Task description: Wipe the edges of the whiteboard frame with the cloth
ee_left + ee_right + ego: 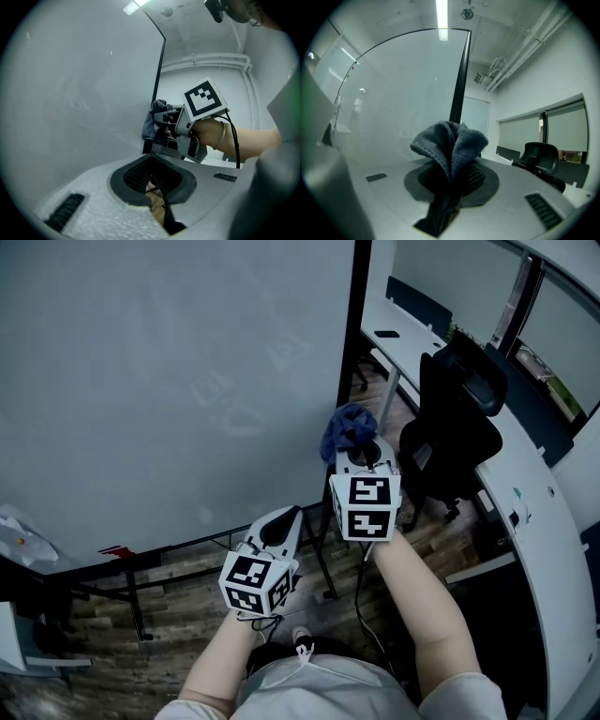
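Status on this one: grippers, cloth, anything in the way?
Right gripper shut on cloth, cloth at right edge of whiteboard frame. Left gripper shut, empty, held lower. Office chair off to the right, clear of both.

A black office chair [457, 418] stands right of centre on the wood-plank floor [187, 601], a white desk [405, 329] above it, a crumpled plastic bag [23, 535] at lower left.

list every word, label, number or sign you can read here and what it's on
No readable text anywhere in the three views.
Marker cubes: black and white square patterns only, no letters or digits.
Whiteboard: blank, only faint reflections.
Cloth: plain, no tag showing.
Red item at the whiteboard's bottom edge: too small to tell if it carries print.
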The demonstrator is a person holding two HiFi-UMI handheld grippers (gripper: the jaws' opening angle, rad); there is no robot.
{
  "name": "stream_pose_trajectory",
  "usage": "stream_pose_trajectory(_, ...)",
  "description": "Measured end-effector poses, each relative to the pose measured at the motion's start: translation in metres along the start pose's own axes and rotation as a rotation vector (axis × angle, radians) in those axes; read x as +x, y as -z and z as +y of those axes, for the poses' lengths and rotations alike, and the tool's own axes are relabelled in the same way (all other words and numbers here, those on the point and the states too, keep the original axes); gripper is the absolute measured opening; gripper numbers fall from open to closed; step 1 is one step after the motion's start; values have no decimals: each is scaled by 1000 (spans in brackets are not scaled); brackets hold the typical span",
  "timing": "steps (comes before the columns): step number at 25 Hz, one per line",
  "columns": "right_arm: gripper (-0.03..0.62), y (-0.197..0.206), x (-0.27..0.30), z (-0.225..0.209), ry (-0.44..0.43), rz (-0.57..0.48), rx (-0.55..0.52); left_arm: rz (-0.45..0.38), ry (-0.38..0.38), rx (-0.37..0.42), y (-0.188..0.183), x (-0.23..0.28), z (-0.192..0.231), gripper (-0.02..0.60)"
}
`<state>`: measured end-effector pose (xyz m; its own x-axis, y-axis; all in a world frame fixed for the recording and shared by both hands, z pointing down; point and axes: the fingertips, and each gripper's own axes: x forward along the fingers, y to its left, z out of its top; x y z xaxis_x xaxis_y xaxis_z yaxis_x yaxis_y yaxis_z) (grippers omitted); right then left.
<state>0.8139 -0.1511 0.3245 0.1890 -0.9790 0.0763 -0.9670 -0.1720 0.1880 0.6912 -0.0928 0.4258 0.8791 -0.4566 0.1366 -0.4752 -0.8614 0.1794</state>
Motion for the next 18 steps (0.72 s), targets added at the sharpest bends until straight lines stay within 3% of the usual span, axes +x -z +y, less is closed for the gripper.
stream_pose_trajectory(6, 71, 38, 5, 6, 18, 59, -20, 39, -5, -24, 23, -5, 9, 20)
stream_pose_trajectory(18, 71, 140, 12, 22, 20, 270, 40, 132, 8, -39, 74, -9, 13, 20)
